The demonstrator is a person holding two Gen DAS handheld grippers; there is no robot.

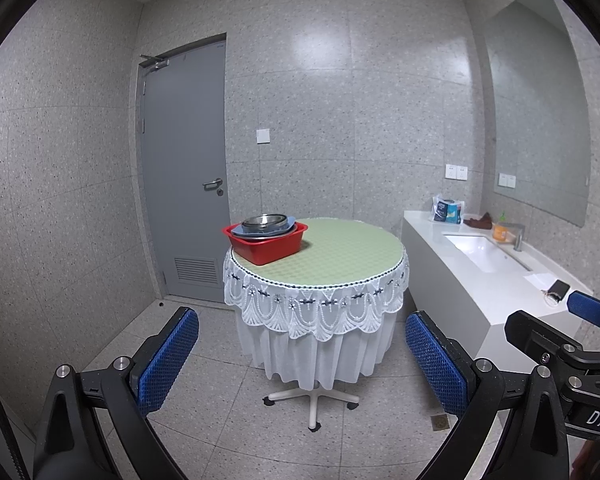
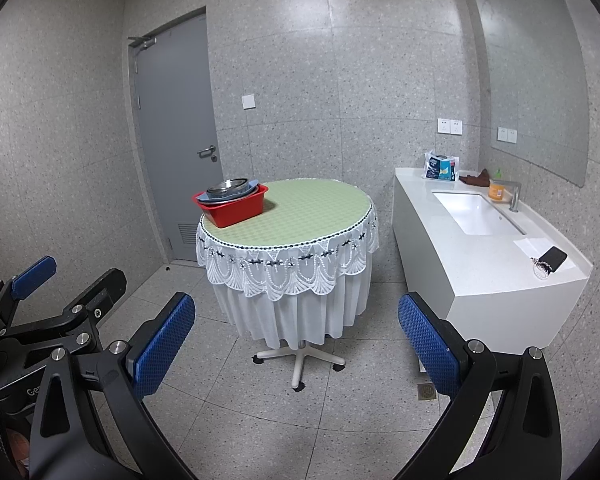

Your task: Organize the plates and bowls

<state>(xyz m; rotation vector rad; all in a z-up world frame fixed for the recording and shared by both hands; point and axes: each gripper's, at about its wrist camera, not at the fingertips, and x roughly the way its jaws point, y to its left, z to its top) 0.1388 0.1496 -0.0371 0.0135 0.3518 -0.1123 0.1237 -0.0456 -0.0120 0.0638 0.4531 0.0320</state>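
Observation:
A red plastic tub (image 1: pixel 266 248) stands on the far left of a round table (image 1: pixel 340 256) with a green top and white lace cloth. In the tub lie a blue plate (image 1: pixel 288 226) and a steel bowl (image 1: pixel 265 222) stacked on it. The tub (image 2: pixel 236 207), the steel bowl (image 2: pixel 228 189) and the table (image 2: pixel 312 216) also show in the right wrist view. My left gripper (image 1: pixel 300 356) is open and empty, well short of the table. My right gripper (image 2: pixel 296 344) is open and empty too, beside the left one.
A white counter (image 1: pixel 480 280) with a sink (image 1: pixel 486 252) runs along the right wall, carrying a packet, an orange bottle (image 1: pixel 500 232), a tap and a phone (image 1: pixel 559 288). A grey door (image 1: pixel 188 184) is shut behind the table. A floor drain (image 2: pixel 426 392) lies at the lower right.

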